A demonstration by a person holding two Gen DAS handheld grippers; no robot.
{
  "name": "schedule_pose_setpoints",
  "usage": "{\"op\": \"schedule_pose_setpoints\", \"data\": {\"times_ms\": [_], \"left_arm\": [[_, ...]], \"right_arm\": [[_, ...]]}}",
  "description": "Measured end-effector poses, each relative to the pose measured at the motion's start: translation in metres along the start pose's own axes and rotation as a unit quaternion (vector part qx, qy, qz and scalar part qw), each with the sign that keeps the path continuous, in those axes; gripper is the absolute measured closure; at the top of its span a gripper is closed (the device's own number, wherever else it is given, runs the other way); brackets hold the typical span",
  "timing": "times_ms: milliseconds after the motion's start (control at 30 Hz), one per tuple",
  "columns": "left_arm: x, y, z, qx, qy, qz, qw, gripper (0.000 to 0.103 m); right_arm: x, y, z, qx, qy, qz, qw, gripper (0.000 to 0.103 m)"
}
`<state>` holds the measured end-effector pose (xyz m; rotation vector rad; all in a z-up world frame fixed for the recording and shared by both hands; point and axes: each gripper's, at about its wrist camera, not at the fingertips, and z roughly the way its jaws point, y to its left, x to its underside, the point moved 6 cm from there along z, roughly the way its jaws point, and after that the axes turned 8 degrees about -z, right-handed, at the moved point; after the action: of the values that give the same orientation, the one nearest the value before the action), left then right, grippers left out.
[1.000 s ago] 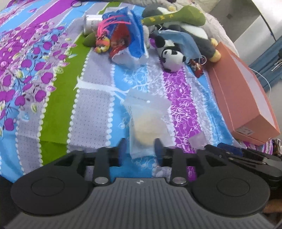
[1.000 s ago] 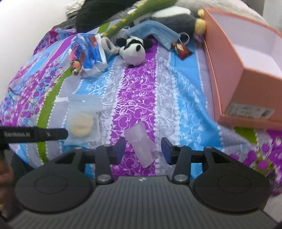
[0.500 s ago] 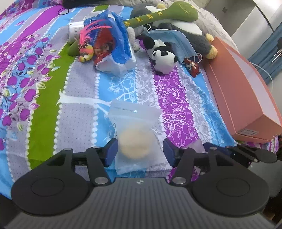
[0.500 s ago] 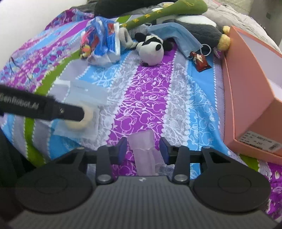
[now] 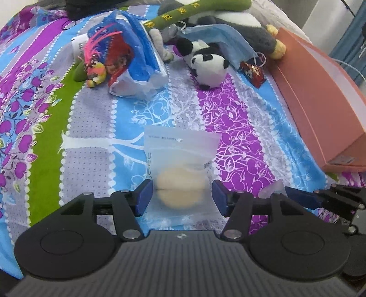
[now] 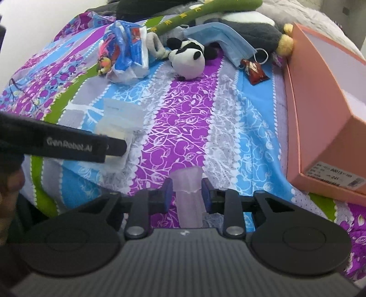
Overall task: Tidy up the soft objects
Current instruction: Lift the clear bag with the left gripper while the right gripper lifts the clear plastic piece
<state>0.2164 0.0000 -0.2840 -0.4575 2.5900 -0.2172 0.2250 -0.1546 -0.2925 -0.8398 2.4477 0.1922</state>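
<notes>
A clear bag with a pale round sponge [image 5: 180, 180] lies on the patterned bedspread. My left gripper [image 5: 181, 197] is open, its blue pads on either side of the sponge. My right gripper [image 6: 186, 194] is nearly closed around a pale pink soft pouch [image 6: 188, 192], and its pads touch the pouch's sides. A small panda plush [image 5: 207, 66] [image 6: 188, 60], a blue face mask [image 6: 219, 38], a long green plush [image 6: 205, 13] and a blue-white plastic bag [image 5: 135, 61] lie further back.
An open salmon-pink box [image 6: 324, 107] [image 5: 320, 109] stands at the right on the bed. A red snack packet [image 6: 255, 70] lies near the mask. A small orange toy [image 5: 96, 73] sits by the plastic bag. The left gripper's body [image 6: 61, 144] crosses the right wrist view.
My left gripper has opened wider and moved forward so the sponge bag sits between its pads. My right gripper has moved onto the pink pouch and narrowed around it.
</notes>
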Motion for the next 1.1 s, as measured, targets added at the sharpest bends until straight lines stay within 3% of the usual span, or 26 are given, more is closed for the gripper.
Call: {"op": "schedule_pose_setpoints", "data": {"times_ms": [433, 767, 1100], "left_arm": [[-0.002, 0.003, -0.008, 0.022, -0.008, -0.028, 0.9993, 0.062], [0.0, 0.002, -0.046, 0.041, -0.034, -0.03, 0.9982, 0.064], [0.002, -0.002, -0.112, 0.053, -0.075, -0.012, 0.9957, 0.064]], "right_arm": [[-0.003, -0.009, -0.006, -0.004, -0.007, 0.053, 0.999, 0.072], [-0.014, -0.01, -0.045, 0.015, -0.043, 0.075, 0.996, 0.072], [-0.025, 0.001, -0.101, 0.028, -0.091, 0.084, 0.992, 0.072]]}}
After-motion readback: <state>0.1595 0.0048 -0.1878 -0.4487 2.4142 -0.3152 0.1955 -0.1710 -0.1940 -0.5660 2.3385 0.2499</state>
